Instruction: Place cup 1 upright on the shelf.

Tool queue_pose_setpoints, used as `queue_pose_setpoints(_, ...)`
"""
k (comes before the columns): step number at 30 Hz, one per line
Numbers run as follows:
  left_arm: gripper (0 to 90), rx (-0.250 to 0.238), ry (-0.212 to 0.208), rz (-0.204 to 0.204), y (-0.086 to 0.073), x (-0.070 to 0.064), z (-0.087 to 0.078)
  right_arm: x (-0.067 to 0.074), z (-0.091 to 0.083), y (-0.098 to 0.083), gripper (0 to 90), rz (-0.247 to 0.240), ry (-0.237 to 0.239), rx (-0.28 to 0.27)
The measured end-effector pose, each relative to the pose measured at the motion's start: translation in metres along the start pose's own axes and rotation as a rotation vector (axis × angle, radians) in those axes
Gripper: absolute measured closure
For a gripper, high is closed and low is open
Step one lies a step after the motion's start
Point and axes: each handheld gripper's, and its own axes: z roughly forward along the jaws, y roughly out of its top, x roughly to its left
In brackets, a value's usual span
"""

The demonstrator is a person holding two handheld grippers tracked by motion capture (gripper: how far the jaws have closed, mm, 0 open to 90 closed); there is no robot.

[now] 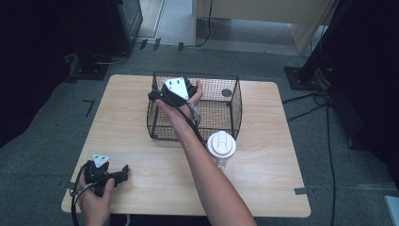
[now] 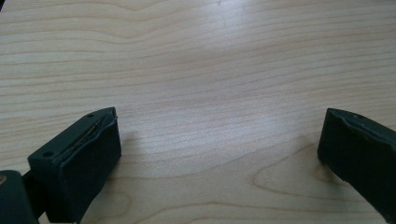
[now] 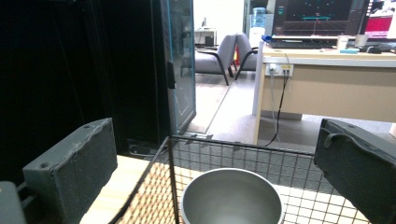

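Bowl [image 3: 232,196] sits in the wire basket [image 1: 235,101] with the right tool [image 3: 215,154] spread wide above it, likely just dropped or not yet gripped; left tool [image 2: 217,154] idle, spread, on the counter [image 1: 263,169].

Matt steel bowl [image 3: 232,196]; black wire basket [image 1: 234,101]; smooth wood-grain table [image 2: 210,70].

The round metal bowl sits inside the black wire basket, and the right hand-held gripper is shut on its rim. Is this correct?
Not quite. The round metal bowl does sit inside the black wire basket, but the right hand-held gripper is open, its jaws wide apart above the bowl and gripping nothing. The right gripper view shows it.
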Motion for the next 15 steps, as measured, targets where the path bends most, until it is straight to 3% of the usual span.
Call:
queue_pose_setpoints(9,0.0,0.001,0.0,0.0,0.0,0.0,0.0,0.019,-0.025,0.013,0.0,-0.032,0.037,-0.024)
queue_pose_setpoints(15,0.0,0.002,0.0,0.0,0.0,0.0,0.0,0.023,-0.044,0.018,0.0,-0.054,0.039,-0.033)
